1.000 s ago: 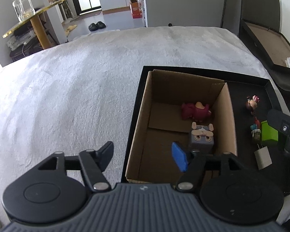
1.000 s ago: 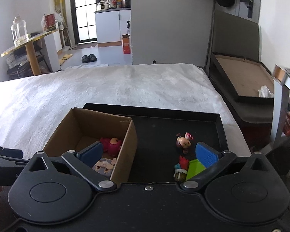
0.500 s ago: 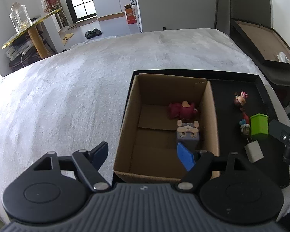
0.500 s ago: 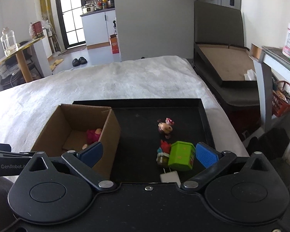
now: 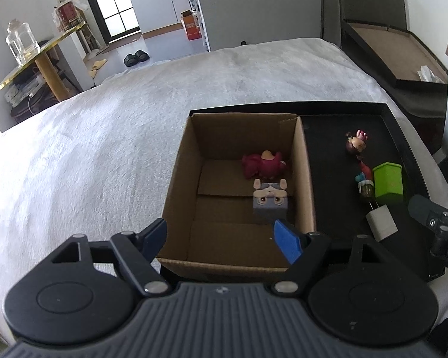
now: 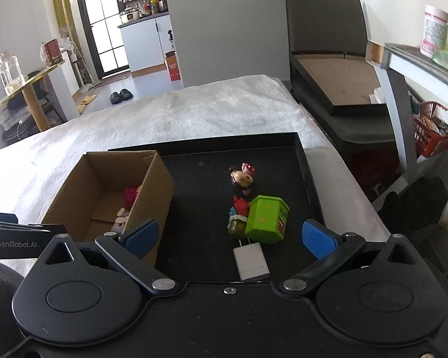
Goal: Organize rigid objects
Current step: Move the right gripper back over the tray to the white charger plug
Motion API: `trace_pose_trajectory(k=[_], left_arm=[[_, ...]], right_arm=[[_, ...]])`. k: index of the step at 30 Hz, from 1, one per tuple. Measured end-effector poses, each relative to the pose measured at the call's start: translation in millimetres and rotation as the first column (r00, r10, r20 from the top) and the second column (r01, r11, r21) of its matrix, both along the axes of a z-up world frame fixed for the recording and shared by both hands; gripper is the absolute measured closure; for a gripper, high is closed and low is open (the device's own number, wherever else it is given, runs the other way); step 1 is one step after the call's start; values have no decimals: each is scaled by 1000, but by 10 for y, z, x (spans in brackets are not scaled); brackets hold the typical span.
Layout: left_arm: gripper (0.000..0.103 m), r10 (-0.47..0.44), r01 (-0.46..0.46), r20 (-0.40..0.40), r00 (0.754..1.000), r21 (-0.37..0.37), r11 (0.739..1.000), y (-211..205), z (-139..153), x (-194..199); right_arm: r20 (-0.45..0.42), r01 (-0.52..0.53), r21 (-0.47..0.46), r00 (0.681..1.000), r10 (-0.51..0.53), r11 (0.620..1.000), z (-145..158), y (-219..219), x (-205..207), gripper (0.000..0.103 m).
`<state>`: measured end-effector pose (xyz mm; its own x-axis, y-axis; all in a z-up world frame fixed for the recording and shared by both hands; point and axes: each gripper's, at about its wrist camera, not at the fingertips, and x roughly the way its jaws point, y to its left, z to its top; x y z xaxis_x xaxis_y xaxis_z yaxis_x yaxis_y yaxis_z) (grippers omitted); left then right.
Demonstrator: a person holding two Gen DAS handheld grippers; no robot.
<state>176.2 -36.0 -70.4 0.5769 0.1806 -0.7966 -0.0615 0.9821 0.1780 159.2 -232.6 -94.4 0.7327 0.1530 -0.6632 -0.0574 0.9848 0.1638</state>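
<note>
An open cardboard box [image 5: 304, 161] [image 6: 152, 197] stands on the left half of a black tray [image 5: 403, 137] [image 6: 309, 179]. Inside it lie a magenta plush toy [image 5: 262, 165] and a grey dog-faced cube [image 5: 270, 200]. On the tray's right half sit a small doll figure [image 6: 242, 177], a red and green figurine [image 6: 239, 214], a green box [image 6: 267, 219] and a white charger [image 6: 251, 259]. My left gripper [image 5: 221, 238] hangs open above the box's near end, nothing between its fingers. My right gripper [image 6: 230, 238] is open, with the charger and green box between its fingers, untouched.
The tray lies on a white fluffy blanket [image 5: 104, 149] that covers a wide surface. To the right stand a dark bench with a flat brown tray [image 6: 337, 86] and a grey shelf [image 6: 418, 59]. A gold table with a glass jar [image 5: 21, 44] stands far left.
Both grippers have drawn back toward me, so the box and tray objects sit farther out. The left jaws have spread wider. The charger and green box have come between the right fingers.
</note>
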Motion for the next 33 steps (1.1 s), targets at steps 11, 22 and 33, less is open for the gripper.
trace_pose_trajectory(k=[11,22,33], left_arm=[[25,-39,40,-33,999,45,998,-240,-140,81],[25,-60,65,-63,996,89,994,-383,-279,222],[25,-89,98,-76,993,123,987,-583,-295,311]], right_arm=[[-57,2,16,998,-2,1000,-257,-150,29,13],[-98,-26,-6,995,25,1000,-464,-167,157,16],[-151,-34,43,988,40,998,-726,-246,273,26]])
